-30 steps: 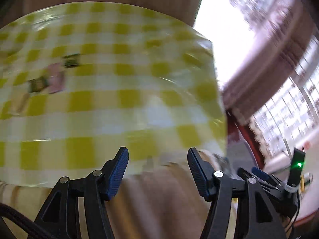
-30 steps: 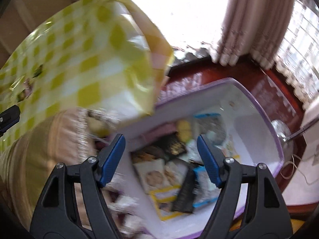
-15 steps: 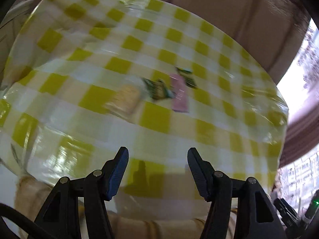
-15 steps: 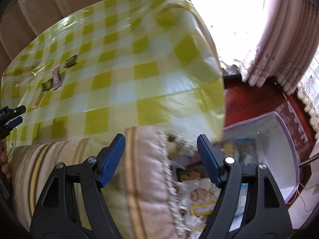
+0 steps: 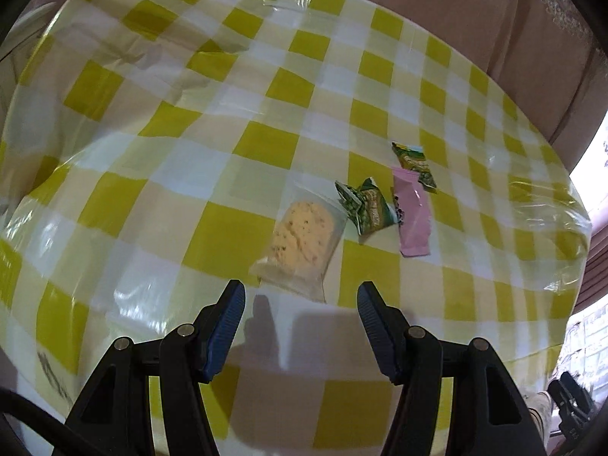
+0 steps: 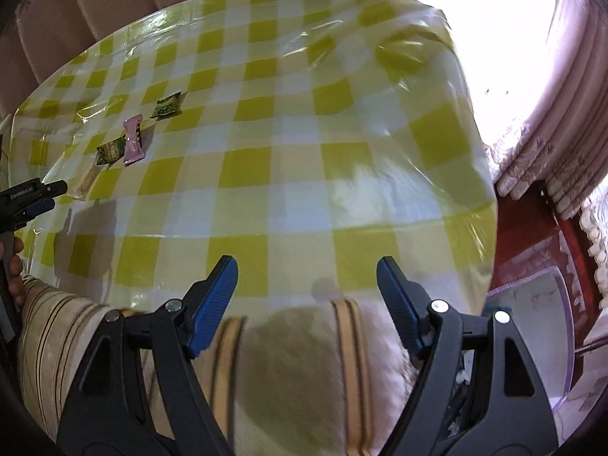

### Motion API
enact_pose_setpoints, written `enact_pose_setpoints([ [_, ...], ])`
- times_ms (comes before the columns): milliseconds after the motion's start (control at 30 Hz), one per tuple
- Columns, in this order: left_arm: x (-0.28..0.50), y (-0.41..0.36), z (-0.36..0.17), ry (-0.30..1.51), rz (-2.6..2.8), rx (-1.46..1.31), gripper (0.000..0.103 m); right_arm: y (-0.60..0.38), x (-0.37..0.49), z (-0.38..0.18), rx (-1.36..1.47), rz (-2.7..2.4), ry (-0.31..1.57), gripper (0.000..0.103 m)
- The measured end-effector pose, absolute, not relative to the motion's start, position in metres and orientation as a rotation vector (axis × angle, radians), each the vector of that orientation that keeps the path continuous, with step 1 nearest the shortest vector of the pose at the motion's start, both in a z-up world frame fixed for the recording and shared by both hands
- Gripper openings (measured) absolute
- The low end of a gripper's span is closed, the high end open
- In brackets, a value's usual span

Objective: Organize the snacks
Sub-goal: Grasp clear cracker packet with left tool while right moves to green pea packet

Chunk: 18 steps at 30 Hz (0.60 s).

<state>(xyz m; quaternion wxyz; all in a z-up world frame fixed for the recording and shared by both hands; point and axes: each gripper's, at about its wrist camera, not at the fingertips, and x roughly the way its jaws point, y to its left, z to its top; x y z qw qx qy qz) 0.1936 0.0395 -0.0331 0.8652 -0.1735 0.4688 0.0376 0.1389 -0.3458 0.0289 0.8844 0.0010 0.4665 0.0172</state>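
Several snack packets lie on a table with a yellow checked cloth [image 5: 212, 159]. A clear bag with a round cracker [image 5: 302, 241] lies just ahead of my left gripper [image 5: 302, 304], which is open and empty. Beyond it lie a green packet [image 5: 370, 205], a pink packet [image 5: 412, 212] and a second green packet [image 5: 416, 161]. My right gripper [image 6: 306, 281] is open and empty over the table's near edge; the pink packet [image 6: 133, 140] and green packets [image 6: 167, 105] show far left there. The left gripper [image 6: 32, 199] shows at that view's left edge.
A striped cushion [image 6: 285, 376] lies under the right gripper. A white bin with a purple rim [image 6: 532, 323] stands on the red floor at lower right. Pink curtains [image 6: 551, 121] hang at the right. Brown upholstery [image 5: 437, 3] rises behind the table.
Both grippers swung left, from the bin and the table's right edge to the tabletop. The left one now faces the snack packets close up. The bin has slid to the right wrist view's edge.
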Motion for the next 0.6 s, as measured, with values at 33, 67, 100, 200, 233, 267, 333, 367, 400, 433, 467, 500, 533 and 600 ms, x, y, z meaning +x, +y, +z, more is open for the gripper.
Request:
enact_pose_setpoints([
  [33,0.198,0.039,-0.034,0.986,0.076,-0.353,0.062,-0.341,0.145,0.028,-0.008,0.038,0.972,0.078],
  [67,0.201,0.037,-0.035,0.988,0.072,-0.343,0.062,-0.337,0.148,0.027,-0.014,0.041,0.971,0.078],
  [100,0.205,0.036,-0.037,0.990,0.065,-0.332,0.062,-0.334,0.153,0.027,-0.021,0.045,0.969,0.078],
  [200,0.213,0.035,-0.041,0.993,0.056,-0.319,0.062,-0.323,0.170,0.025,-0.038,0.054,0.966,0.078],
  [233,0.215,0.036,-0.043,0.992,0.055,-0.318,0.062,-0.319,0.176,0.024,-0.039,0.056,0.965,0.078],
  [267,0.217,0.036,-0.044,0.992,0.055,-0.316,0.062,-0.317,0.181,0.023,-0.039,0.057,0.966,0.078],
  [333,0.220,0.036,-0.045,0.989,0.057,-0.308,0.062,-0.310,0.194,0.023,-0.038,0.063,0.962,0.078],
  [367,0.221,0.036,-0.046,0.987,0.057,-0.305,0.062,-0.307,0.198,0.023,-0.039,0.064,0.959,0.078],
  [400,0.222,0.036,-0.046,0.987,0.059,-0.300,0.062,-0.301,0.205,0.023,-0.045,0.068,0.956,0.078],
  [433,0.224,0.036,-0.047,0.986,0.062,-0.293,0.062,-0.296,0.211,0.023,-0.050,0.074,0.954,0.079],
  [467,0.226,0.035,-0.047,0.987,0.064,-0.286,0.062,-0.291,0.217,0.022,-0.054,0.081,0.953,0.079],
  [500,0.227,0.035,-0.048,0.988,0.066,-0.278,0.062,-0.285,0.224,0.022,-0.059,0.087,0.952,0.079],
  [533,0.229,0.034,-0.050,0.991,0.066,-0.271,0.062,-0.282,0.228,0.022,-0.064,0.091,0.951,0.080],
  [600,0.233,0.034,-0.052,1.000,0.059,-0.264,0.062,-0.269,0.242,0.021,-0.077,0.107,0.948,0.080],
])
